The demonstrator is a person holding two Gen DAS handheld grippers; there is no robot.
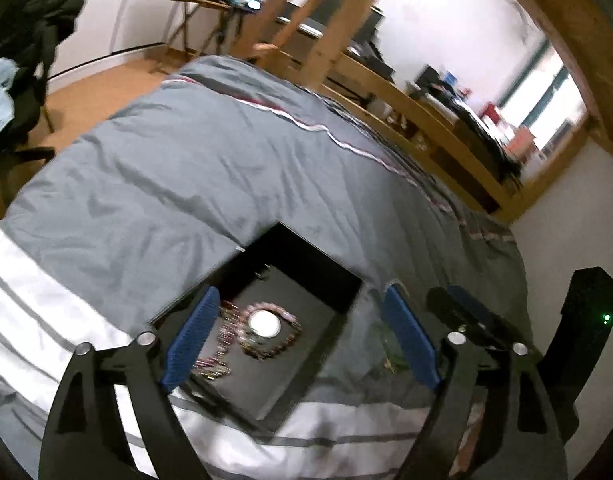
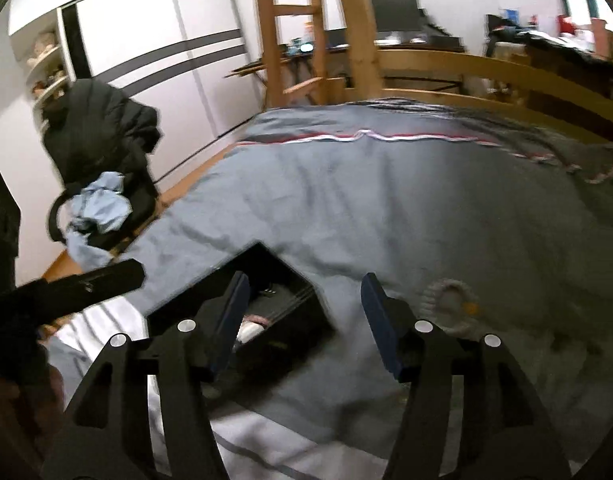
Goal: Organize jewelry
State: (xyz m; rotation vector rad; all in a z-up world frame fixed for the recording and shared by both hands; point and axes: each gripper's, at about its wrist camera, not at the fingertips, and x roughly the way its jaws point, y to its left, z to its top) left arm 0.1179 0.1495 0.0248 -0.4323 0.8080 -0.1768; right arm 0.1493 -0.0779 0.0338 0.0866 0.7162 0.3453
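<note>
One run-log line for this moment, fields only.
left gripper: open, empty | right gripper: open, empty | black tray: on grey duvet | bracelets: in tray

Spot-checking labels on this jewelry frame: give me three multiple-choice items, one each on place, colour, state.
1. Where does the black box sit?
A. on the bed cover
B. on the desk
C. on the floor

2. What colour is the round piece ringed by the beaded bracelet?
A. red
B. white
C. green

3. How is the left claw?
A. shut on a bracelet
B. shut, empty
C. open, empty

Answers: 1 A, the grey and white bed cover surrounds the box. 2 B, it shows bright white on the dark lining. 3 C, its blue pads stand wide apart with nothing pinched between them.
</note>
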